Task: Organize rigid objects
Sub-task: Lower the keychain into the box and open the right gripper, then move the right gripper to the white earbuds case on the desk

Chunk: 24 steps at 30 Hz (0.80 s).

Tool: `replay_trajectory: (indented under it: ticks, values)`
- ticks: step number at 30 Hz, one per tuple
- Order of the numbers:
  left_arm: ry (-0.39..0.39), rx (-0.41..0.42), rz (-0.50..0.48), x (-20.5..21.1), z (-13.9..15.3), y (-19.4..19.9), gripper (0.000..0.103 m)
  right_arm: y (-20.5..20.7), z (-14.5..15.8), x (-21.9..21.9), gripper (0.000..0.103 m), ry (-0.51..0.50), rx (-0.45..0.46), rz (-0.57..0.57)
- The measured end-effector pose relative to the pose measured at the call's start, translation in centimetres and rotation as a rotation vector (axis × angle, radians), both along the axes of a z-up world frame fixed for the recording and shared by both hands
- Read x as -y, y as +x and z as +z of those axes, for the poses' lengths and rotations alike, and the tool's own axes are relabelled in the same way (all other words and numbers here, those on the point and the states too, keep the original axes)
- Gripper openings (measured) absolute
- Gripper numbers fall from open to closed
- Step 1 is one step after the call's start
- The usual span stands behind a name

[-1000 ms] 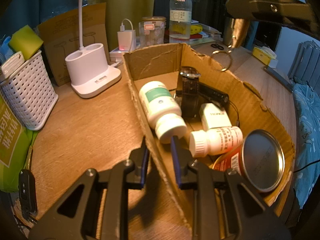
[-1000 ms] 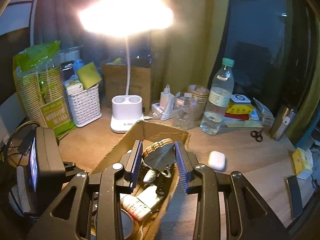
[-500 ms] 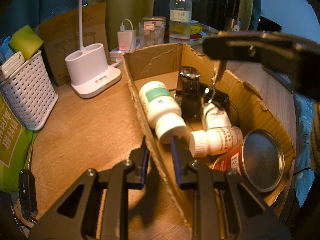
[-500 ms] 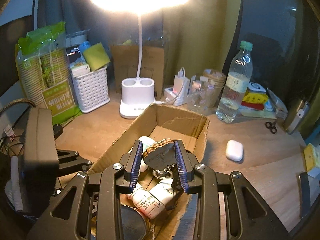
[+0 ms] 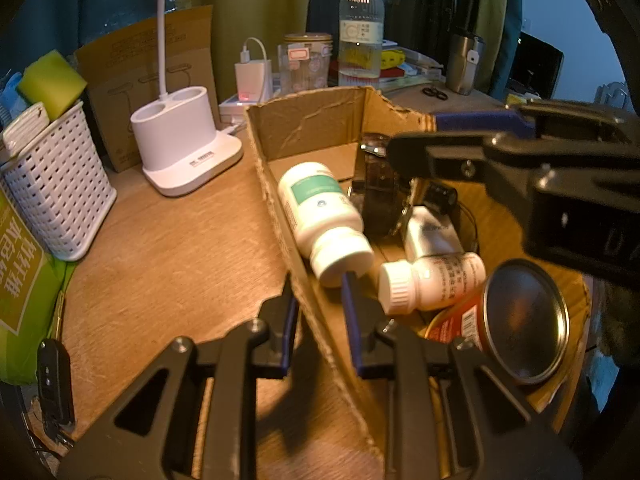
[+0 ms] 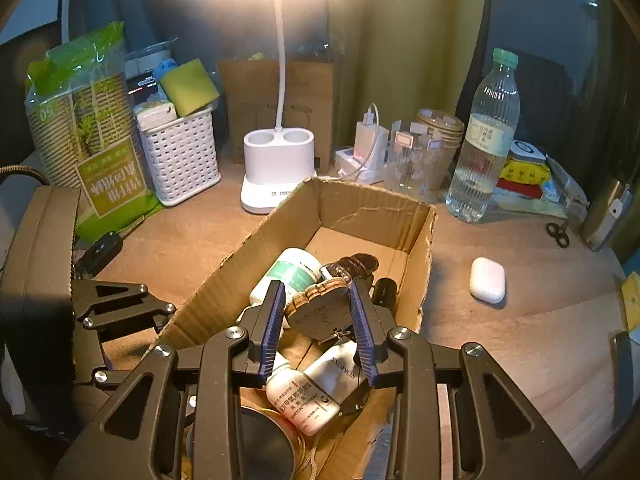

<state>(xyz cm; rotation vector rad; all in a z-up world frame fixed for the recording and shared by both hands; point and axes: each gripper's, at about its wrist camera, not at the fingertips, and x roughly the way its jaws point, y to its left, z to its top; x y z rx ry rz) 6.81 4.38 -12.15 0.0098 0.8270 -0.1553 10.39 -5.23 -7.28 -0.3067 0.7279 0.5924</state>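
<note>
Wooden keyring tag [image 6: 320,312], flat, stiff, light; pinched across its edges between right gripper [image 6: 318,320] fingers, low over cardboard box [image 6: 372,208] middle. Left to right: left gripper [image 5: 316,308] clamped on near-left box wall; large white bottle [image 5: 320,216]; small white bottle [image 5: 432,280]; red tin [image 5: 516,320], near right. Likely rigid, not fragile; edge grip suits.

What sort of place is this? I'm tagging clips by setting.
Probably a home desk, perhaps in a bedroom: a white gooseneck desk lamp, a white plugged-in phone charger and a clear plastic water bottle crowd the wooden tabletop.
</note>
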Motion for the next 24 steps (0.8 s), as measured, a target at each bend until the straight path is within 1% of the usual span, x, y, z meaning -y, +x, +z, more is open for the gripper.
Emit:
replay_trajectory:
  ticks: [11,14,15,17,18,19,24]
  values:
    - [-0.001,0.000,0.000,0.0,0.0,0.0,0.022,0.1,-0.6,-0.1,0.035,-0.004,-0.041,0.011]
    - [-0.001,-0.001,0.000,0.0,0.0,0.0,0.022,0.2,-0.6,-0.1,0.037,-0.005,-0.042,0.005]
    - [-0.001,-0.001,0.000,0.0,0.0,0.0,0.022,0.2,-0.5,0.0,0.039,-0.003,-0.041,0.005]
    - [-0.001,-0.001,0.000,0.0,0.0,0.0,0.022,0.1,-0.4,0.1,0.048,0.002,-0.039,0.008]
    - [0.000,-0.001,0.000,0.0,0.0,0.0,0.022,0.0,-0.3,0.1,0.053,0.006,-0.039,0.010]
    - [-0.001,-0.001,0.000,0.0,0.0,0.0,0.022,0.0,-0.1,0.2,0.055,0.013,-0.037,0.011]
    - [-0.001,-0.001,0.000,0.0,0.0,0.0,0.022,0.0,0.5,1.0,0.055,0.034,-0.023,-0.011]
